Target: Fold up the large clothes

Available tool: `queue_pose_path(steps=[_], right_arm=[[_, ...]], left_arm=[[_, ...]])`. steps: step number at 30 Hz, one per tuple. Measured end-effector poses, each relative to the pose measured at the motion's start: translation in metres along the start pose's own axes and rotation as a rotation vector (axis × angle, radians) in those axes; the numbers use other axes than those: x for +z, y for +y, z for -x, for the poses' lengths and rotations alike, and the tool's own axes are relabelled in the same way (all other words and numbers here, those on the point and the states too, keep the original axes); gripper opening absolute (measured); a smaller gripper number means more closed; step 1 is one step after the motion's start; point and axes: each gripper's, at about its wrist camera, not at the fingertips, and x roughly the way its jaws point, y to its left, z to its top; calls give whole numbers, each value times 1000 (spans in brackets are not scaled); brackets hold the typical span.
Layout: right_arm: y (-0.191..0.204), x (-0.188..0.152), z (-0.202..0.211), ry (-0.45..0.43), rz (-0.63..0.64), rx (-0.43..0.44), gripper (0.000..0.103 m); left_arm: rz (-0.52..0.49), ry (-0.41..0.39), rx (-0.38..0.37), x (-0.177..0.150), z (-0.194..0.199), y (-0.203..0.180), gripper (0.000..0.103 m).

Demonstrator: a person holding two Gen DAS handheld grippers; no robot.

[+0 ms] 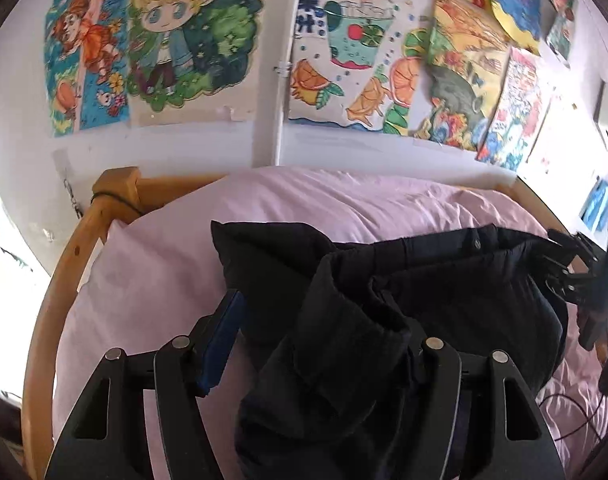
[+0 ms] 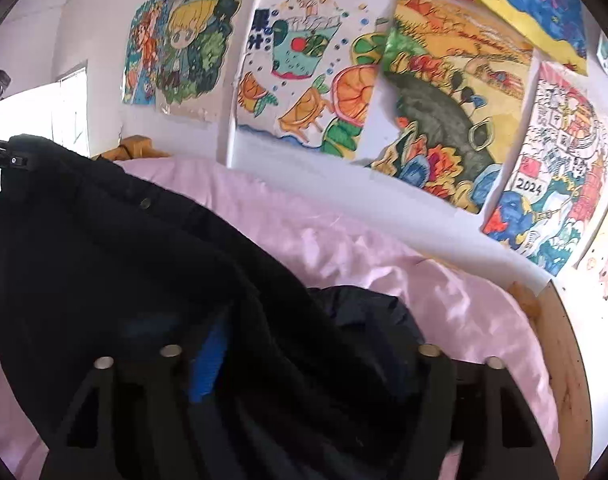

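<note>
A large black garment (image 1: 444, 292) with a small metal button lies bunched on the pink bed sheet (image 1: 304, 200). My left gripper (image 1: 324, 320) stands open. Its blue left pad (image 1: 219, 340) is bare and clear of the cloth, while a thick fold drapes over its right finger. At the right edge of the left wrist view, my right gripper (image 1: 572, 276) is beside the garment's end. In the right wrist view the garment (image 2: 103, 248) fills the lower left and lies loose between the wide-apart fingers of my right gripper (image 2: 316, 336). The cloth partly hides its blue pad (image 2: 207, 364).
A wooden bed frame (image 1: 63, 280) curves round the mattress, with a corner post (image 1: 117, 184) at the back left. Its rail (image 2: 564, 360) also runs along the right side. Colourful drawings (image 1: 344, 60) cover the white wall behind. A thin dark cable (image 1: 576, 412) lies on the sheet.
</note>
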Motion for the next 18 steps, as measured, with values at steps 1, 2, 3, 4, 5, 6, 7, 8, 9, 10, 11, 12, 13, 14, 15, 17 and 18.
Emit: queue_pose_path(steps=[1, 2, 3, 4, 5, 6, 7, 8, 9, 10, 11, 12, 13, 14, 15, 17, 18], right_arm=[[-6, -2, 2, -6, -13, 6, 78], [-13, -3, 4, -8, -28, 9, 79], [-18, -4, 5, -9, -40, 10, 79], [-25, -7, 6, -13, -61, 27, 79], [-30, -9, 6, -9, -81, 46, 80], [-34, -11, 6, -2, -96, 61, 80], [-38, -13, 5, 4, -105, 69, 80], [-40, -16, 5, 5, -107, 75, 80], [-42, -19, 6, 2, -107, 88, 80], [-43, -22, 7, -3, -109, 104, 80], [-45, -25, 10, -12, -113, 129, 80], [-47, -27, 13, -27, -120, 151, 80], [-50, -30, 15, -39, -127, 166, 80], [-54, -32, 20, -56, -141, 179, 80], [-59, -34, 26, -85, -160, 183, 80], [-69, -35, 35, -120, -189, 172, 84], [-75, -36, 38, -129, -208, 159, 89]], left_arm=[[-6, -1, 3, 0, 0, -1, 41], [-16, -2, 5, 0, -1, -4, 36], [-22, -4, 6, 0, -3, -6, 28], [-29, -10, 20, 0, -5, -10, 25], [-45, -14, 44, 0, -6, -14, 24], [-64, -18, 71, 0, -8, -19, 22], [-74, -21, 87, -1, -11, -20, 22], [-80, -27, 107, -2, -11, -23, 21], [-77, -25, 114, -3, -14, -21, 20], [-69, -22, 119, -4, -16, -20, 20], [-59, -17, 121, -5, -19, -18, 20], [-50, -13, 121, -6, -21, -16, 20], [-42, -7, 117, -6, -22, -13, 19], [-35, -3, 117, -7, -24, -11, 19], [-32, 0, 121, -8, -25, -10, 19], [-26, 5, 124, -8, -27, -7, 19], [-22, 4, 122, -9, -28, -6, 19]])
